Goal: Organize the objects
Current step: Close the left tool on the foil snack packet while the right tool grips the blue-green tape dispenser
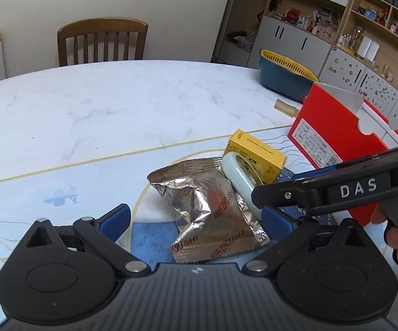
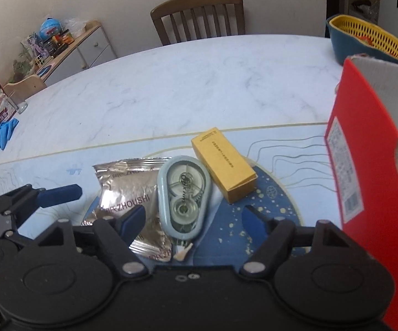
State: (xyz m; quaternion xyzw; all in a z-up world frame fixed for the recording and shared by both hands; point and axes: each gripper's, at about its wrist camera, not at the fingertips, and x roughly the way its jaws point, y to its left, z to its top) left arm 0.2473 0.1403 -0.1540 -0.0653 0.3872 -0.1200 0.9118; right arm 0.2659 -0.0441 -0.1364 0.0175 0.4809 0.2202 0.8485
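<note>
Clearly the right gripper (image 2: 193, 220) is nearer: its jaws stand apart astride the correction tape (image 2: 183, 197), long axis pointing straight away (resting on the foil packet (image 2: 124, 190), mid-desk); left gripper (image 1: 196, 220) jaws also apart.

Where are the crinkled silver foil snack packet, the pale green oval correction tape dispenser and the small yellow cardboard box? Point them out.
Crinkled silver foil snack packet (image 1: 207, 209), left wrist view, middle of its creased face.
Pale green oval correction tape dispenser (image 2: 183, 195), right wrist view, clear window.
Small yellow cardboard box (image 2: 222, 164), right wrist view, printed top.
</note>
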